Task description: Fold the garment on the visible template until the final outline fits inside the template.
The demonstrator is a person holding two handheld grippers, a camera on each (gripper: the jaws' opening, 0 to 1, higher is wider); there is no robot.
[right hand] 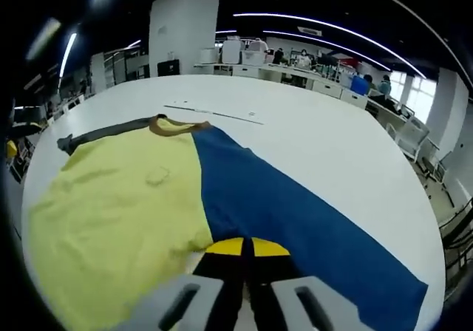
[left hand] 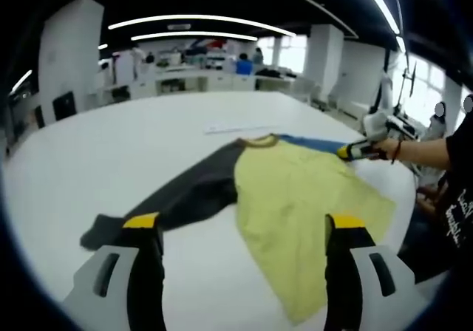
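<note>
Long-sleeved shirt (left hand: 295, 198) spread on the white table (left hand: 148, 146).
Left gripper (left hand: 244, 231) hovers, jaws apart, over its hem; right gripper (right hand: 245, 248) clenches the blue sleeve (right hand: 295, 220); bare table beyond.

Garment (left hand: 295, 190) flat on table (left hand: 111, 154); right claw (right hand: 246, 248) on sleeve (right hand: 295, 227).

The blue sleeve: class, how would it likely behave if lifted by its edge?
Likely floppy: the blue sleeve lies flat and creased on the white table. Probably light, being thin cloth. Lifting it may tug the yellow body, since they are joined.
</note>
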